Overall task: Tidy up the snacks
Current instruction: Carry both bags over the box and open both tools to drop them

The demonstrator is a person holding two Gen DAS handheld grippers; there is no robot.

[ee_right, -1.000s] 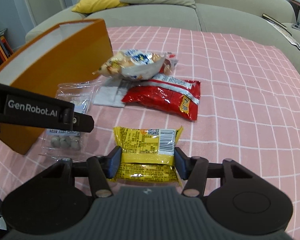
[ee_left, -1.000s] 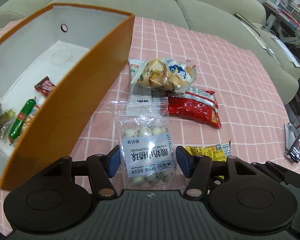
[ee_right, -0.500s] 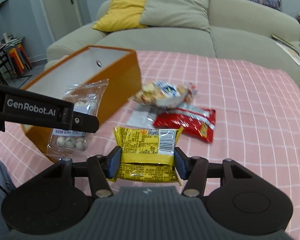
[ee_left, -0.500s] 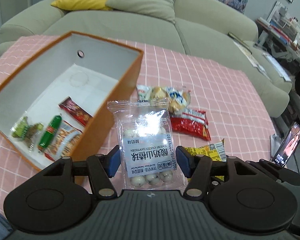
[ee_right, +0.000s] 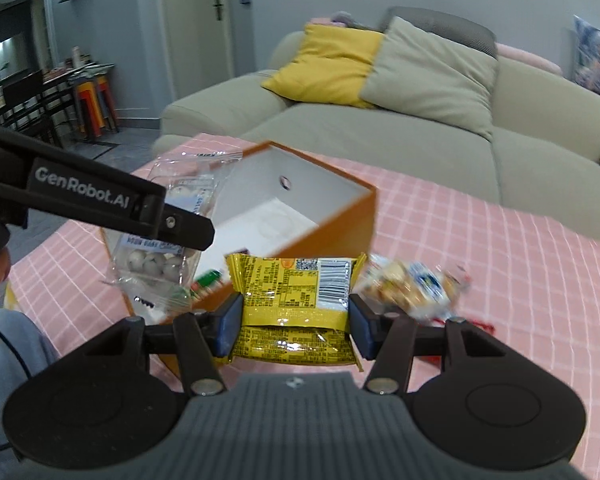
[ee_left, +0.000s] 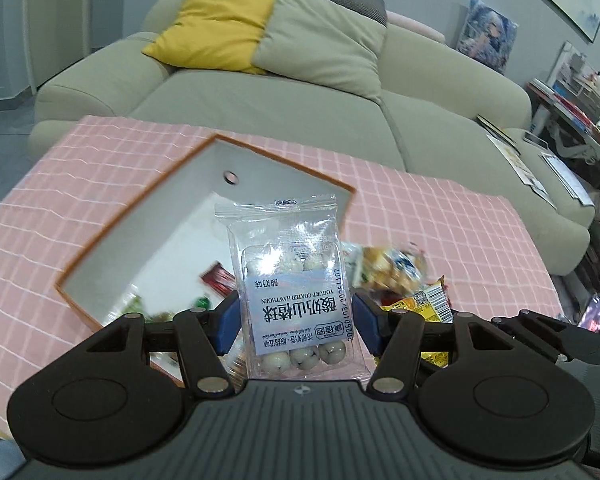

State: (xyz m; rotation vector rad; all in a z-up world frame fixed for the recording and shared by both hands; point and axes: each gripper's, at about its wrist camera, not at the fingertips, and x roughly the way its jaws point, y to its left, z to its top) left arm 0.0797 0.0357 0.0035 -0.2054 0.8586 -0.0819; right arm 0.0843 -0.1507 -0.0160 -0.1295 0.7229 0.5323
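Note:
My left gripper (ee_left: 296, 320) is shut on a clear packet of white yogurt-coated balls (ee_left: 296, 292), held upright in the air over the near edge of the orange box (ee_left: 148, 200). Small snacks lie on the box's white floor, among them a red wrapper (ee_left: 218, 280). My right gripper (ee_right: 294, 320) is shut on a yellow snack packet (ee_right: 296, 304), lifted above the table in front of the orange box (ee_right: 332, 224). In the right wrist view the left gripper's arm (ee_right: 100, 200) crosses at the left with the ball packet (ee_right: 168, 232) hanging behind it.
A clear bag of pastries (ee_right: 412, 292) and a bit of a red packet (ee_right: 484, 326) lie on the pink checked tablecloth (ee_right: 520, 260) to the right of the box. A grey-green sofa (ee_left: 284, 100) with yellow and grey cushions stands behind the table. A person's sleeve (ee_right: 4, 352) shows at lower left.
Both grippers have risen off the table with their packets and tipped up. The box now lies below and in front of them, and more of the sofa and room shows.

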